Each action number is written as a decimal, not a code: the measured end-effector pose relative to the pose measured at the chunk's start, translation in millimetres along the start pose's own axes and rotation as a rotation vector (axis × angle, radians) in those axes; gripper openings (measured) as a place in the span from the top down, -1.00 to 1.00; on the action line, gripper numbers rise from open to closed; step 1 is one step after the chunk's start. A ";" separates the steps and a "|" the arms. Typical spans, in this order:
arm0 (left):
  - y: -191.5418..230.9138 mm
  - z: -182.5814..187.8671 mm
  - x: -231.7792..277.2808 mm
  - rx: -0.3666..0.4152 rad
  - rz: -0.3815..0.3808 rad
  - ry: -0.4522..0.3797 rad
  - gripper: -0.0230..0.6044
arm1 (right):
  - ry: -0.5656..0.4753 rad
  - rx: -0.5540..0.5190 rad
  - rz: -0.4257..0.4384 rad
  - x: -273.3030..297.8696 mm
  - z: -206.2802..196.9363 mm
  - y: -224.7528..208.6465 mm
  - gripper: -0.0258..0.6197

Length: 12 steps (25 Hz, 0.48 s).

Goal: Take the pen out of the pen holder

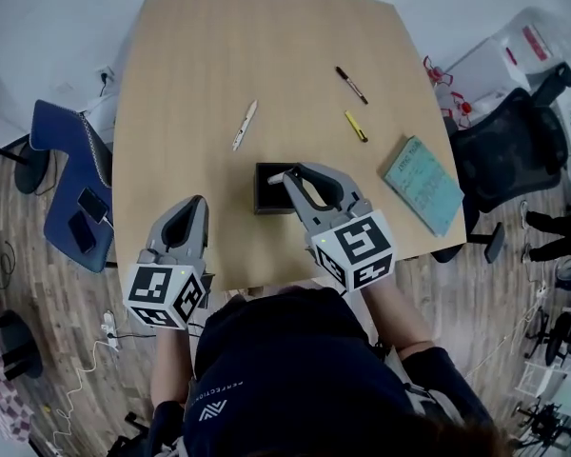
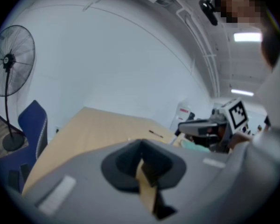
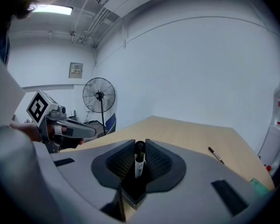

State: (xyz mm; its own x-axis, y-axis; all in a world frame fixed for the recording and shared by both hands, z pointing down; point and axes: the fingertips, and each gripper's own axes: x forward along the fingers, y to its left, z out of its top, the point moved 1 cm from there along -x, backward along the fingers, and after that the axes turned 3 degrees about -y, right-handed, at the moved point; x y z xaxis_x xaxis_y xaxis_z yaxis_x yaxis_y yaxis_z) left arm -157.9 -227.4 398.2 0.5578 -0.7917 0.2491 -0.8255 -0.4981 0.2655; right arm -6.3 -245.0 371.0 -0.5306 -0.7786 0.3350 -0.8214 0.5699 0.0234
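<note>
**Gripping the pen over the holder: slip and snag risks**

The right gripper (image 3: 139, 146) has its jaws partly closed on the pen (image 3: 138, 161). It pinches the pen upright just below the black cap, with the white label showing under the pads. The pen holder (image 1: 264, 198), a black square box, sits near the table's (image 1: 219, 65) front edge. It lies directly beneath the right gripper, and the pen's lower end points down into its mouth. Whether the tip has cleared the rim cannot be made out.

The left gripper (image 1: 196, 204) is closed and empty, and hangs beside the holder without touching it.

The main risks, as I judge them:
- The holder is unsecured. If the pen drags on the inner wall, the box could lift with it or tip over.
- The grip is high and narrow on a smooth barrel, so a sideways tilt could let the pen pivot or slide between the pads.
- Swinging away too early could knock the rim and shove the box toward the table edge.
</note>
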 end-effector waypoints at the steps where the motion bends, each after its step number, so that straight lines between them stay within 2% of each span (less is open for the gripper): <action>1: -2.0 4.1 0.4 0.009 -0.004 -0.007 0.90 | -0.013 -0.001 -0.002 -3.2 4.8 -0.3 0.73; 5: -9.4 22.1 0.1 0.051 -0.003 -0.056 0.90 | -0.056 0.002 -0.001 -17.2 20.0 -0.5 0.73; 12: -13.1 42.1 -5.7 0.079 -0.001 -0.104 0.90 | -0.114 -0.009 -0.005 -33.6 39.4 2.1 0.74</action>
State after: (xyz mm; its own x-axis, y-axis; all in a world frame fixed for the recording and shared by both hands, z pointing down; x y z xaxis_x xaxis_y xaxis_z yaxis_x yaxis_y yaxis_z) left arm -153.9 -231.2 354.1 0.5497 -0.8218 0.1499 -0.8317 -0.5215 0.1907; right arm 1.5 -227.9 322.7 -0.5470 -0.8061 0.2259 -0.8226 0.5676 0.0338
